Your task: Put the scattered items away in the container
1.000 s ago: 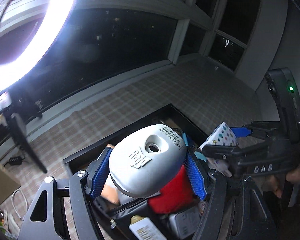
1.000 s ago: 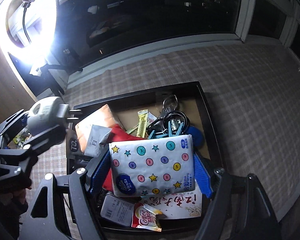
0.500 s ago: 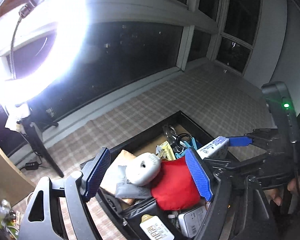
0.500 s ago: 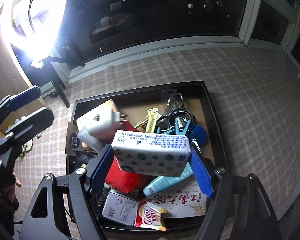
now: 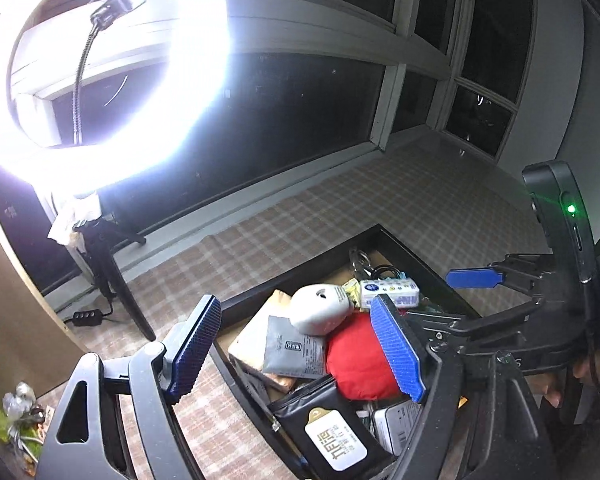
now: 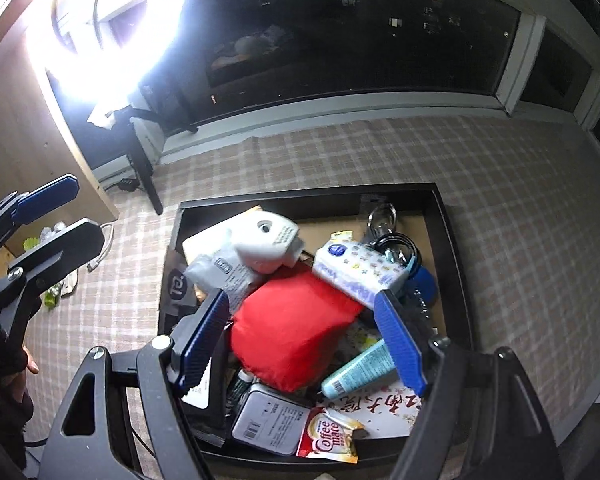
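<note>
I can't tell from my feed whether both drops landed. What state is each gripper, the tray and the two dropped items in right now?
Left gripper: open, nothing between the pads.
Right gripper: open, empty.
Black tray: heaped with items.
White plug adapter: in the tray, lying on the pile.
Dotted tissue pack: in the tray, tilted on the pile.
Ring light: on.

Light: a ring light [image 5: 100,60] is blazing upper left — blowing out to white glare.
Windows [image 6: 340,40]: staying dark.
Edges: fisheye is bending frames, corners are falling dim.
Focus: the tissue pack [image 6: 360,272] is smearing slightly.
</note>
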